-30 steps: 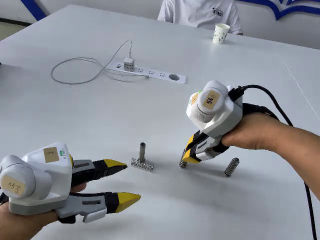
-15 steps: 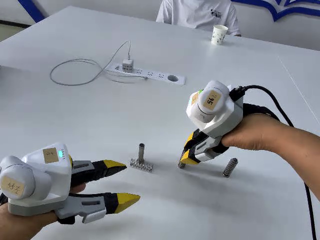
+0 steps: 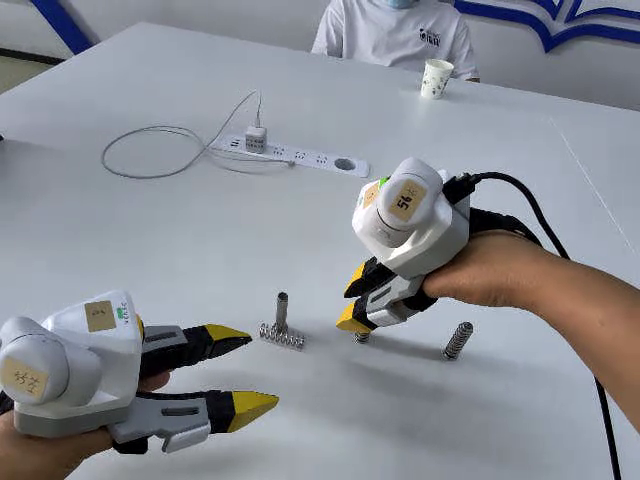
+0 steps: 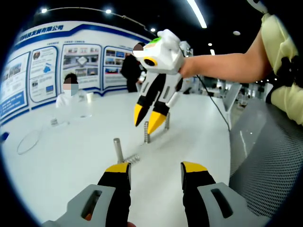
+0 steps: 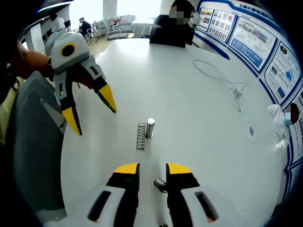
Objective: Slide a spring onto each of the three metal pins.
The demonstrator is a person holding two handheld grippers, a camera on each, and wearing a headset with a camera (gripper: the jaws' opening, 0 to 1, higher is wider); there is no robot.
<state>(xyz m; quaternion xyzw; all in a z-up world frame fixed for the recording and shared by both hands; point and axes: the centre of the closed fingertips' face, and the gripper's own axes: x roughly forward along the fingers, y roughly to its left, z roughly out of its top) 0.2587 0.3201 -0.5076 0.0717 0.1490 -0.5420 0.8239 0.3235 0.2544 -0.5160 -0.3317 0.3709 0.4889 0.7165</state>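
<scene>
A bare metal pin (image 3: 282, 309) stands upright mid-table with a loose spring (image 3: 283, 336) lying at its foot. Two other pins carry springs: one (image 3: 362, 336) partly hidden behind my right gripper (image 3: 352, 300), one (image 3: 458, 340) further right. My right gripper hovers just above the nearer sprung pin (image 5: 160, 184), jaws slightly apart, holding nothing. My left gripper (image 3: 243, 370) rests open at the lower left, pointing at the bare pin (image 4: 117, 150) and loose spring (image 4: 132, 159). From the right gripper view the bare pin (image 5: 150, 127) and spring (image 5: 140, 136) lie ahead.
A white power strip (image 3: 290, 153) with a plugged charger and looped cable (image 3: 150, 150) lies at the back left. A paper cup (image 3: 435, 78) stands at the far edge before a seated person (image 3: 395, 25). A black cord (image 3: 520, 185) trails from my right gripper.
My right gripper has lifted off the sprung pin and shifted a little left, its jaws parting. My left gripper has stayed where it was, open.
</scene>
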